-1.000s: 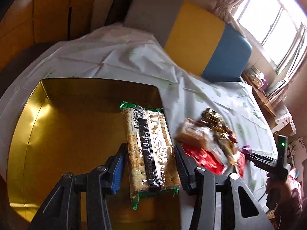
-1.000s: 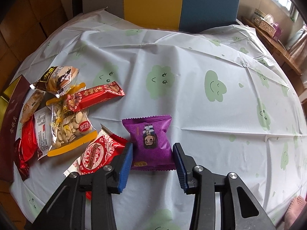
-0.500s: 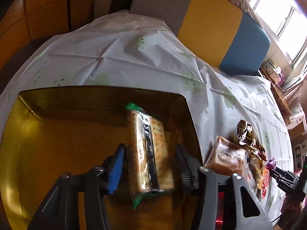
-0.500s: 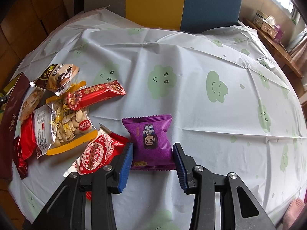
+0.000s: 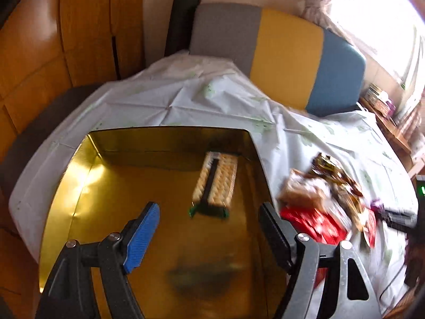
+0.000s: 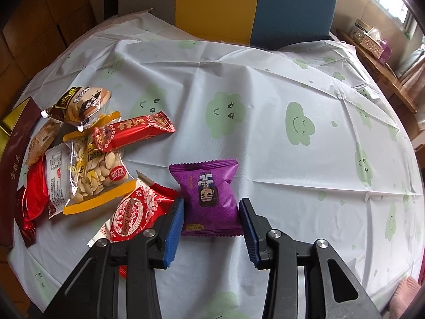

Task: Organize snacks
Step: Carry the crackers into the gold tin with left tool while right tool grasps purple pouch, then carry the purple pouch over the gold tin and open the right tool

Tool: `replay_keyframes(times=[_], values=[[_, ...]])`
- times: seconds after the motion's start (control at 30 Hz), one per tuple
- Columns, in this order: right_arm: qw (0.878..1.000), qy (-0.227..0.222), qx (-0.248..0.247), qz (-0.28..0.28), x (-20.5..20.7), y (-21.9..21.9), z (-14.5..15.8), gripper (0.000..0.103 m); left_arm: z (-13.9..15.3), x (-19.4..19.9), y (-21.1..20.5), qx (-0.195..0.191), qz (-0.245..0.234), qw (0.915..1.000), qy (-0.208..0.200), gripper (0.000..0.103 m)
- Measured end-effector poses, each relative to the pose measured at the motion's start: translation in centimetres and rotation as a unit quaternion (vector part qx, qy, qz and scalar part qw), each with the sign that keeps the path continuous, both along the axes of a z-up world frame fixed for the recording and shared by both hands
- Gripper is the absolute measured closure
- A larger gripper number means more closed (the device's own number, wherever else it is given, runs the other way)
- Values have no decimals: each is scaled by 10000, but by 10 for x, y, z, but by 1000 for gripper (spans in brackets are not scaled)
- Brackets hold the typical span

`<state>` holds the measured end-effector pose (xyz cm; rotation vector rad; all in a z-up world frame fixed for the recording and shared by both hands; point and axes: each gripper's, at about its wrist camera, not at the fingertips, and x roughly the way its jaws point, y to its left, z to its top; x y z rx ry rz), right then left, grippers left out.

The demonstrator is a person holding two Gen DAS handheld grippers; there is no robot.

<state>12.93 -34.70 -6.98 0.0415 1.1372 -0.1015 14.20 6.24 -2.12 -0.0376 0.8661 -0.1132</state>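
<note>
Your left gripper hangs over the gold tin, fingers spread wide and opening, nothing between them. The cracker pack lies flat on the tin's floor ahead of the fingertips, well clear of them, near the far right corner, its long side running away from you and its green crimped end nearest you. The tin sits on the bench under a white cloth with green cloud faces. Right of the tin's wall the snack pile is blurred in this view.

Your right gripper is tilted down at the bench, fingers partly open on either side of the purple packet. The packet lies flat on the cloth between the pads; the left pad sits at its edge and a thin gap shows at the right pad, so you can't tell whether it is pinched. Just left of it, touching the left finger, is a red-and-white packet. Further left lie a clear bag of seeds with yellow ends, a long red bar across its top, a brown packet behind, and a red foil packet by the maroon outer wall of the tin at the picture's left edge.
</note>
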Motion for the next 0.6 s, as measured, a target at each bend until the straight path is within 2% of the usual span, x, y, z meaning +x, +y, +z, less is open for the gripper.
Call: replay_keyframes(times=[0.13, 0.27, 0.37, 0.47, 0.6], values=[[9995, -269, 136, 59, -6, 3, 12, 62, 5, -35, -4, 97, -49, 9997, -221, 26], [9988, -436, 222, 101, -10, 6, 21, 62, 2, -52, 2, 44, 126, 9999, -79, 27], [9983, -576, 115, 40, -13, 8, 27, 62, 1, -65, 15, -38, 305, 9995, -30, 36], [9965, -821, -40, 116, -19, 15, 41, 62, 3, -74, 27, 114, 464, 9987, -152, 37], [9941, -966, 136, 476, -26, 42, 60, 62, 7, -85, 41, 272, 598, 9974, -300, 37]])
